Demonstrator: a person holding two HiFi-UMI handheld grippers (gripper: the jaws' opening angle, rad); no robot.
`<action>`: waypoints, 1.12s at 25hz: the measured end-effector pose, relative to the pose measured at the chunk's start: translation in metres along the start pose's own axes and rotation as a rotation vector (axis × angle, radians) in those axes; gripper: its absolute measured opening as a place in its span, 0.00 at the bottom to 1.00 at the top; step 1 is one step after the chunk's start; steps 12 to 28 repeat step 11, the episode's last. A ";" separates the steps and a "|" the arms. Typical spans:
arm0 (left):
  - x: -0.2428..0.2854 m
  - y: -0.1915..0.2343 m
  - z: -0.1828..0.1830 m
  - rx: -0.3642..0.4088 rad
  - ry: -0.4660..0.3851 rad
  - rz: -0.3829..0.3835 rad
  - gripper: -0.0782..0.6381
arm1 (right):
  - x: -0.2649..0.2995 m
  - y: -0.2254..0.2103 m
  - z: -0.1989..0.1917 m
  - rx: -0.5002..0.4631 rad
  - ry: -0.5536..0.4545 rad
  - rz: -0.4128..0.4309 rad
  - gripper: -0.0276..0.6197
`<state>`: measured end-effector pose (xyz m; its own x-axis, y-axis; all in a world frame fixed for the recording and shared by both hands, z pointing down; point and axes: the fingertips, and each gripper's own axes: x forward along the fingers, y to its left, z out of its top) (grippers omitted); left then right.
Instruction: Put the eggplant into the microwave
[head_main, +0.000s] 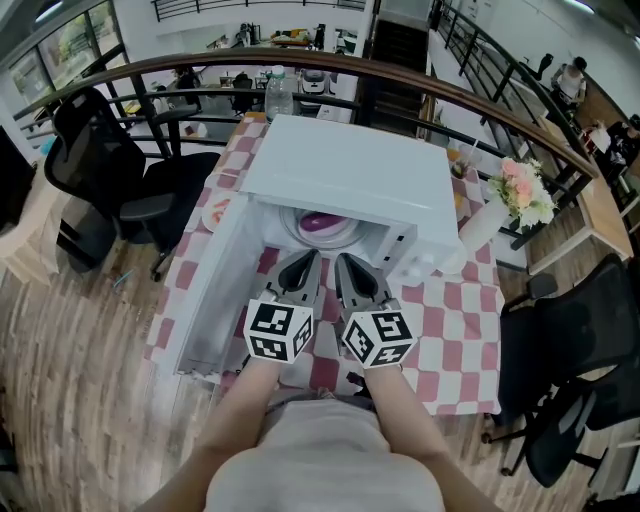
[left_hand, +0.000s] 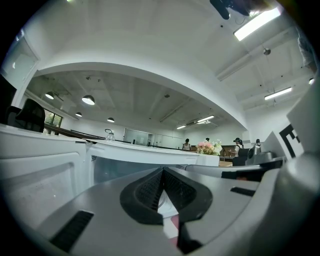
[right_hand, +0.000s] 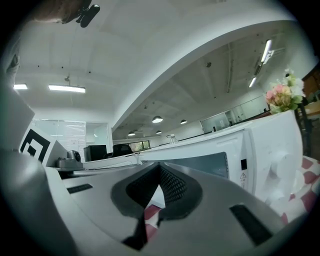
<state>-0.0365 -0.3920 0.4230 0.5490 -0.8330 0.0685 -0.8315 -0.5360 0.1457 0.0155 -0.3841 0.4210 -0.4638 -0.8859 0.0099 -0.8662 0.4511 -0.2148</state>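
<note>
The white microwave (head_main: 340, 170) stands on the checked table with its door (head_main: 215, 290) swung open to the left. Inside it, the purple eggplant (head_main: 318, 222) lies on a white plate. My left gripper (head_main: 300, 263) and right gripper (head_main: 347, 263) sit side by side just in front of the opening, pointing level at it. Both are shut with nothing between the jaws. In the left gripper view the left gripper (left_hand: 162, 171) faces the microwave's cavity, its pads meeting at the tip. In the right gripper view the right gripper (right_hand: 159, 168) is likewise closed, with the microwave's control panel (right_hand: 277, 160) to its right.
A vase of pink flowers (head_main: 520, 192) stands at the table's right back corner. A water bottle (head_main: 279, 92) stands behind the microwave, and a small plate (head_main: 216, 212) lies left of it. Black office chairs stand at left (head_main: 120, 165) and right (head_main: 570, 370); a curved railing (head_main: 150, 70) runs behind.
</note>
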 end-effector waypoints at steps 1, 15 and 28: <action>0.000 0.000 0.000 0.000 0.000 0.000 0.11 | 0.000 0.000 0.000 -0.009 0.001 0.000 0.08; 0.000 -0.002 -0.002 -0.002 0.002 0.000 0.11 | -0.001 -0.001 -0.002 -0.027 0.000 -0.001 0.08; 0.000 -0.002 -0.002 -0.002 0.002 0.000 0.11 | -0.001 -0.001 -0.002 -0.027 0.000 -0.001 0.08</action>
